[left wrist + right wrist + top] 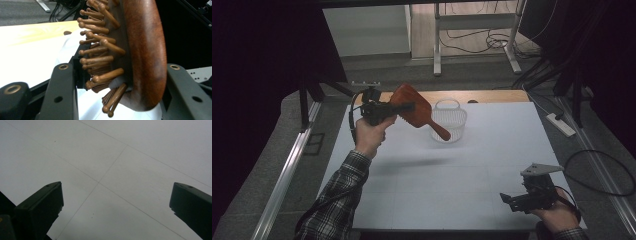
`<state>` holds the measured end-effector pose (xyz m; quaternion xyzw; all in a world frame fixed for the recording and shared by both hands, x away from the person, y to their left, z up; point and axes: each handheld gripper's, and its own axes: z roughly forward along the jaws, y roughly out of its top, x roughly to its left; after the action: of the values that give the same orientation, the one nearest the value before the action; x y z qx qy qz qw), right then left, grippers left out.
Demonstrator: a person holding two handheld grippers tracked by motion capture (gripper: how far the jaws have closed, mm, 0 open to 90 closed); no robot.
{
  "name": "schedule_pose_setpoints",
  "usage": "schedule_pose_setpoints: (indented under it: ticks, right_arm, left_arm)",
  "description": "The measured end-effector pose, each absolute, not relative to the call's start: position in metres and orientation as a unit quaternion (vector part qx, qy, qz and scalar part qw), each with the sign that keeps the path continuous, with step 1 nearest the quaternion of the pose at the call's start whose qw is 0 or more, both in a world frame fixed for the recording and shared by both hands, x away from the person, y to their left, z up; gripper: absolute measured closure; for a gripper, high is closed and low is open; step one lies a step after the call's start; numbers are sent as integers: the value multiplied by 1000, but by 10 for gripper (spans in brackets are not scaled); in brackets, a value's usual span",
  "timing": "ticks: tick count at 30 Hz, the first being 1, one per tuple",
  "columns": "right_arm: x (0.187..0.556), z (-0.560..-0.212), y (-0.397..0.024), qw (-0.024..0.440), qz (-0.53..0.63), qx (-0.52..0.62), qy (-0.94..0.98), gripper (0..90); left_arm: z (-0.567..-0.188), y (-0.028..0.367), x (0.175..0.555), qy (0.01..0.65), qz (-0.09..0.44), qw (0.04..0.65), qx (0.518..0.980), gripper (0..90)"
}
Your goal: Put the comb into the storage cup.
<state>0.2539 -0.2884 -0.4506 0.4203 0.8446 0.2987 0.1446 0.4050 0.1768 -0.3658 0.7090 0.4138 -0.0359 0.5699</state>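
A person sits at a white table (452,185) holding a two-jaw gripper in each hand. The left gripper (404,107) is raised above the far left part of the table and is clamped on the head of a brown wooden hairbrush (414,110). In the left gripper view, the hairbrush (140,50) sits between the two black jaws, its smooth rounded back against one jaw and its round-tipped wooden bristles pointing toward the other. The brush handle slants down and away from this gripper, ending over a clear plastic basket (452,124) that stands on the table just beyond it.

The right gripper (507,199) is held low over the near right corner, well apart from the brush and basket. In its own view its jaws stand wide apart with nothing between them, above bare table surface (112,170).
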Motion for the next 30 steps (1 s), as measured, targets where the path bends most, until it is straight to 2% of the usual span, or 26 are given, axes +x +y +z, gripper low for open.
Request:
schedule_pose_setpoints:
  ticks: [9, 30]
  right_arm:
    - [246, -448, -293, 159, 301, 431, 836, 0]
    - [247, -449, -293, 153, 300, 431, 837, 0]
  left_arm:
    - [-361, 181, 411, 420, -30, 572, 704, 512]
    - [-352, 172, 431, 435, -2, 566, 701, 512]
